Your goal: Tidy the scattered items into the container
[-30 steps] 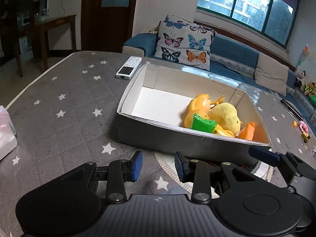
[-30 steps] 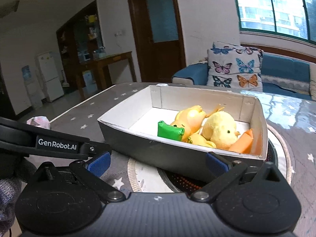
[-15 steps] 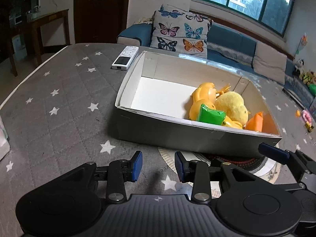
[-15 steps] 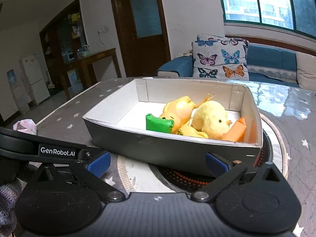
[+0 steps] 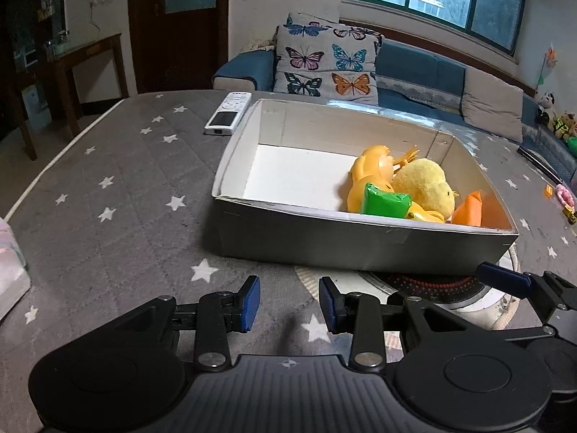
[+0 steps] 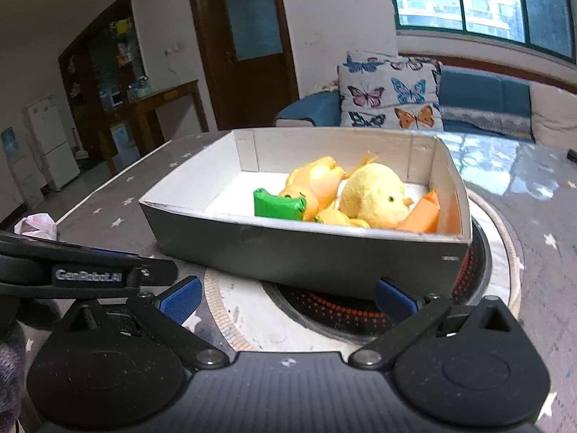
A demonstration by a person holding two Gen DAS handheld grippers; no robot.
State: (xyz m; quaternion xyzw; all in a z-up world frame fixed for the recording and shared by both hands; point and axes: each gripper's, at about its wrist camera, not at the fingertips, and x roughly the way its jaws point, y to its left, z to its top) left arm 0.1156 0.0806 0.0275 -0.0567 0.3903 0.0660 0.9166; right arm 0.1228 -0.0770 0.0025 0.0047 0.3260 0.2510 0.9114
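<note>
A grey cardboard box with a white inside sits on the star-patterned grey cloth. In it lie an orange plastic toy, a yellow plush chick, a green packet and an orange piece. My left gripper hovers open and empty over the cloth in front of the box. The right gripper stands wide open and empty just before the box's near wall; one of its fingers shows at the right of the left wrist view.
A white remote lies on the cloth beyond the box's far left corner. A round mat sticks out under the box. A pink-white bag sits at the cloth's left edge. A sofa with a butterfly cushion stands behind.
Both views have shifted slightly: the box sits a little lower and closer in each. Neither gripper's jaws have changed, and the items in the box lie as before.
</note>
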